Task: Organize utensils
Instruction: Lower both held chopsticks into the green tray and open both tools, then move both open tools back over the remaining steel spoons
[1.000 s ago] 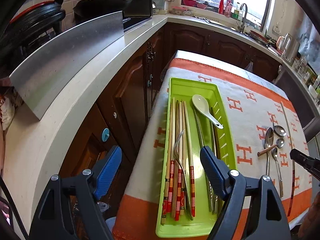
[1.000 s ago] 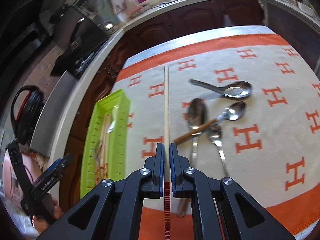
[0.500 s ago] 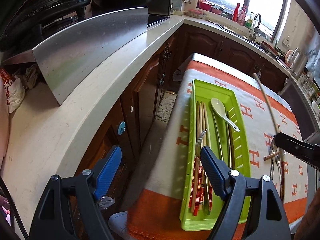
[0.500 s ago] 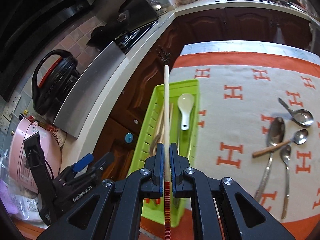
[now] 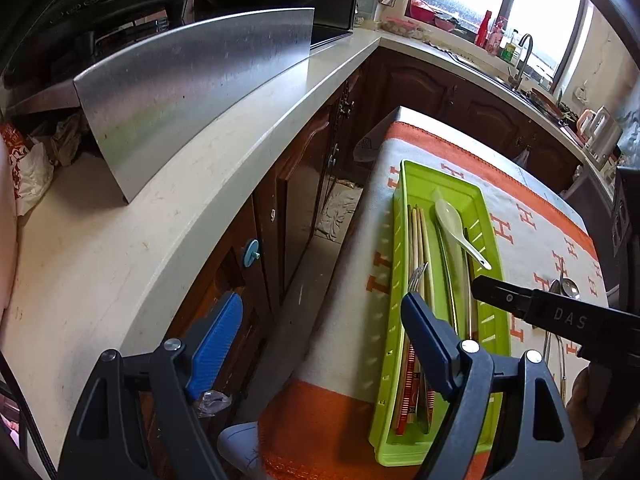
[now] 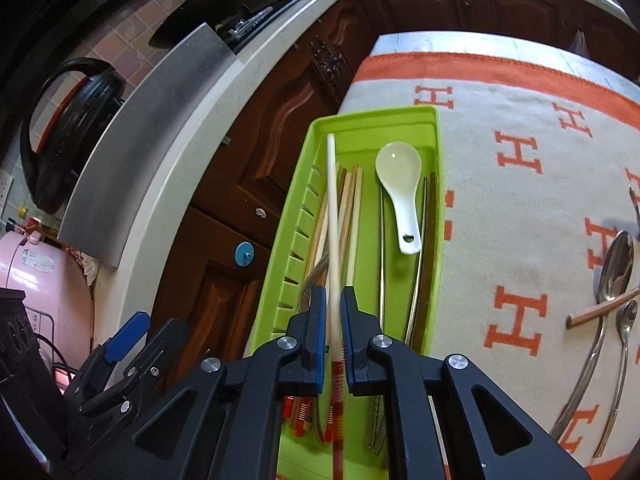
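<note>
While my right hand-held gripper (image 6: 332, 316) hangs over the near end of the green tray (image 6: 439, 184), its jaws are opening, and the pale chopstick (image 6: 331, 216) with the red-banded handle runs between them; small gaps show on both sides, so the pads no longer press on it. That chopstick lies lengthwise above the left part of the tray, over a bundle of other chopsticks (image 6: 352, 200) and a fork (image 6: 314, 276). Farther right in the tray I see a white ceramic spoon (image 6: 400, 184), bowl toward the far end, lying beside some dark and metal sticks. My left hand-held gripper (image 5: 320, 344) has its jaws wide apart with nothing between them, held at the near left edge of the tabletop, one finger over the tray. On the orange-and-white cloth (image 6: 520, 216), well to the right of the tray, several metal spoons (image 6: 612, 272) lie loose together.
</note>
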The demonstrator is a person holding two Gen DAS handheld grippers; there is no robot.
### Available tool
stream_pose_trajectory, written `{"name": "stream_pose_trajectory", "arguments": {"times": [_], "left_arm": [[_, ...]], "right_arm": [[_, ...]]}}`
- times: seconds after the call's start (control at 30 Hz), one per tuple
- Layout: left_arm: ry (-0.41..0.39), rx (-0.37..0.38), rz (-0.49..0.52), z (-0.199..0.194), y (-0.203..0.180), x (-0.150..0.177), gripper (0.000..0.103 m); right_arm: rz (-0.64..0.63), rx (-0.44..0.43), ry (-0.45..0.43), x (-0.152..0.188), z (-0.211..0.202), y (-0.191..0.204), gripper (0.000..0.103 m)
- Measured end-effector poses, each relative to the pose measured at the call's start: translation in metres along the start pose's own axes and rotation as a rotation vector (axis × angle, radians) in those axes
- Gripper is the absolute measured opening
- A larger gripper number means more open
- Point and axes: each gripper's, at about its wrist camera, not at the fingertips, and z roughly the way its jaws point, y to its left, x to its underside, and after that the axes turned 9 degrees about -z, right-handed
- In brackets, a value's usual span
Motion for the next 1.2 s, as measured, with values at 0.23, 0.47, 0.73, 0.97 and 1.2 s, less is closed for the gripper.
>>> {"name": "stream_pose_trajectory", "arguments": {"times": [0.23,0.47,0.73,0.97,1.2], "left_arm": [[0.004,-0.006,0.000,0.003,-0.003,0.002,0.081],[0.012,-0.007,0.014,0.002,-0.012,0.005,0.081],[0.010,0.007,0.065,-0.010,-0.033,0.014,0.081],[0.030,0.034,0.147,-0.018,-0.070,0.027,0.081],[0.055,0.065,0.256,-0.021,-0.125,0.041,0.081]], "right_arm": [[0.014,-0.022,-0.004,0.010,-0.007,-0.009,0.015],[-0.014,-0.003,-0.034,0.029,-0.034,-0.019,0.015],[-0.046,0.033,-0.073,0.054,-0.066,-0.036,0.015],[-0.016,0.041,-0.101,0.082,-0.090,-0.070,0.018],[0.083,0.040,-0.131,0.107,-0.116,-0.133,0.021]]}}
